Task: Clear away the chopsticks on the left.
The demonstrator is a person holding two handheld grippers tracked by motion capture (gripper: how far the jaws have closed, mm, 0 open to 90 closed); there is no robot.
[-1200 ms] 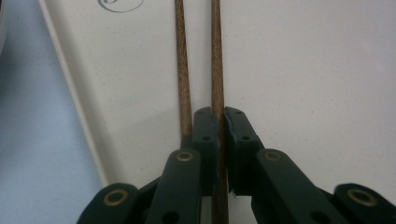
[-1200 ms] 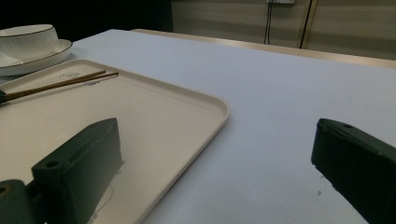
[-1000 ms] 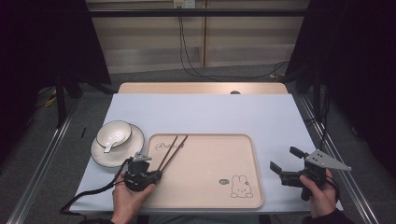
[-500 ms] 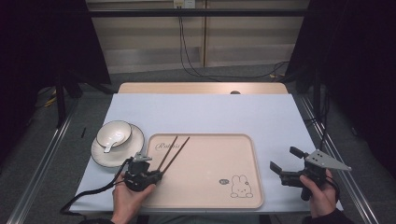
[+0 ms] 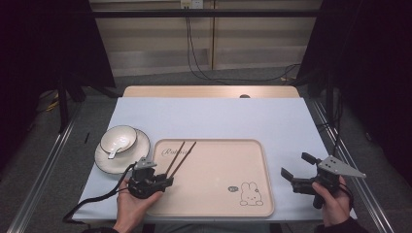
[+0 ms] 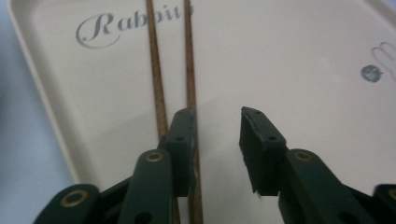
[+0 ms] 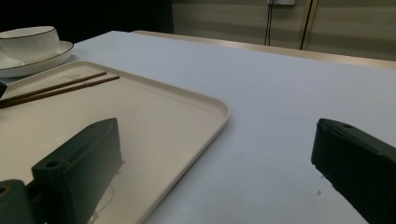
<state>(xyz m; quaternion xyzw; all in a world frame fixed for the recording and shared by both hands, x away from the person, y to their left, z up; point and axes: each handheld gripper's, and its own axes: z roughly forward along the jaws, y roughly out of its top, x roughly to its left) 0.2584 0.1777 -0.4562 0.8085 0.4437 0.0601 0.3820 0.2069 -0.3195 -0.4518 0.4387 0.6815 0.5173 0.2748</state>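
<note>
Two brown chopsticks (image 5: 180,154) lie side by side on the left part of a beige tray (image 5: 214,141) with a rabbit drawing. My left gripper (image 5: 167,180) rests at their near ends, at the tray's front left corner. In the left gripper view its jaws (image 6: 217,116) have just been opening. The chopsticks (image 6: 155,70) run under and beside the left jaw, and no pad presses on them. My right gripper (image 5: 297,165) hovers open just right of the tray, nothing between its jaws (image 7: 217,128). The right gripper view also shows the chopsticks (image 7: 70,86) on the tray (image 7: 177,112).
A white bowl (image 5: 119,138) with a white spoon (image 5: 112,153) in it sits on a plate (image 5: 141,148), left of the tray. A pale blue cloth (image 5: 218,116) covers the table. Metal rails run along both sides, and cables hang behind.
The left gripper's jaws have spread apart at the chopsticks' near ends. The chopsticks lie where they were. Both hands and the right gripper have kept still.
</note>
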